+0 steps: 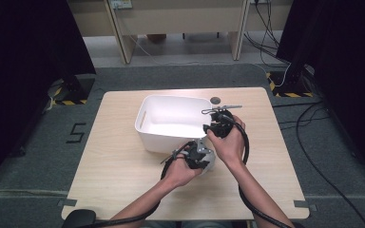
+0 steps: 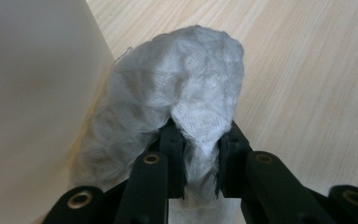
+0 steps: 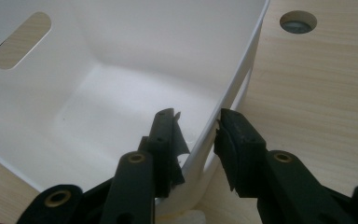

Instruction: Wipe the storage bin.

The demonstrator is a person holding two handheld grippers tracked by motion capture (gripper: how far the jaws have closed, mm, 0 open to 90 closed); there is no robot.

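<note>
A white plastic bin (image 1: pixel 171 98) stands in the middle of the wooden table (image 1: pixel 123 166). My right gripper (image 1: pixel 218 126) is at the bin's right wall. In the right gripper view its jaws (image 3: pixel 198 121) straddle that wall (image 3: pixel 242 60), one jaw inside and one outside, shut on it. My left gripper (image 1: pixel 197 153) is by the bin's near right corner, shut on a white fuzzy cloth (image 1: pixel 210 160). In the left gripper view the cloth (image 2: pixel 182 79) bulges up past the gripper (image 2: pixel 200 135), just off the table and against the bin's outer wall (image 2: pixel 28 93).
A round cable hole (image 1: pixel 215 100) sits in the table just behind the bin, and appears again as the hole (image 3: pixel 298 22) beyond the rim. The bin has a handle slot (image 3: pixel 21 39) in its far wall. Cables lie on the floor at the right.
</note>
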